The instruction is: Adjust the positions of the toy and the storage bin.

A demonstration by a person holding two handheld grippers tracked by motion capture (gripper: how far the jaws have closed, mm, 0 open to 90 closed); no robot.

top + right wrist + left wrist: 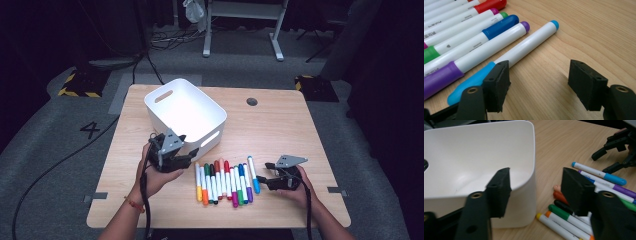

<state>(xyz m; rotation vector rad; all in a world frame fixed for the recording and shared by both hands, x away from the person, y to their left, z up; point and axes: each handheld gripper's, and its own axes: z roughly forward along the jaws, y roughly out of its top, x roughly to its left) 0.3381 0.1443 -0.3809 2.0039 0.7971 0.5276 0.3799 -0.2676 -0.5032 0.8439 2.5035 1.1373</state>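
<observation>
Recording lab: hazard-taped (80, 85) grey floor (numbered "4" (90, 129)).

Overhead light is glaring off the white bin (186, 111) and brightening the counter (280, 125) while the surrounding room is staying dim

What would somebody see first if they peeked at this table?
Probably the big white bin at the back left of the wooden table. Next, the row of colourful markers lying side by side at the front. The left gripper and the right gripper flank that row, both open.
</observation>
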